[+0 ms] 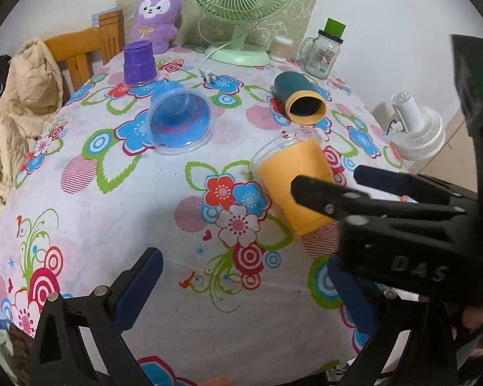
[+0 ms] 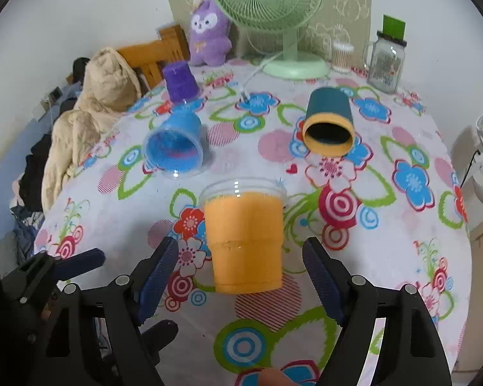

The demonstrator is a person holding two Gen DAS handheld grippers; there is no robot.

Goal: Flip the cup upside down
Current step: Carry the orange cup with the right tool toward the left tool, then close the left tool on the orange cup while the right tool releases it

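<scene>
Orange cup lying on its side on the floral tablecloth, base toward the right gripper and clear rim pointing away, framed between the spread, untouching fingers. A sound grasp would close squarely across the lower body, then roll the wrist to set the rim down. Left gripper, fingers likewise apart, hovers empty just beside.

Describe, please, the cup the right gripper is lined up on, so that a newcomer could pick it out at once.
Start at the green desk fan at the far edge of the floral table and come straight toward the camera. Past the blue cup and the teal cup, both lying on their sides, an orange cup lies between the open fingers of the right gripper. It alone is orange, with a clear rim pointing away.
</scene>
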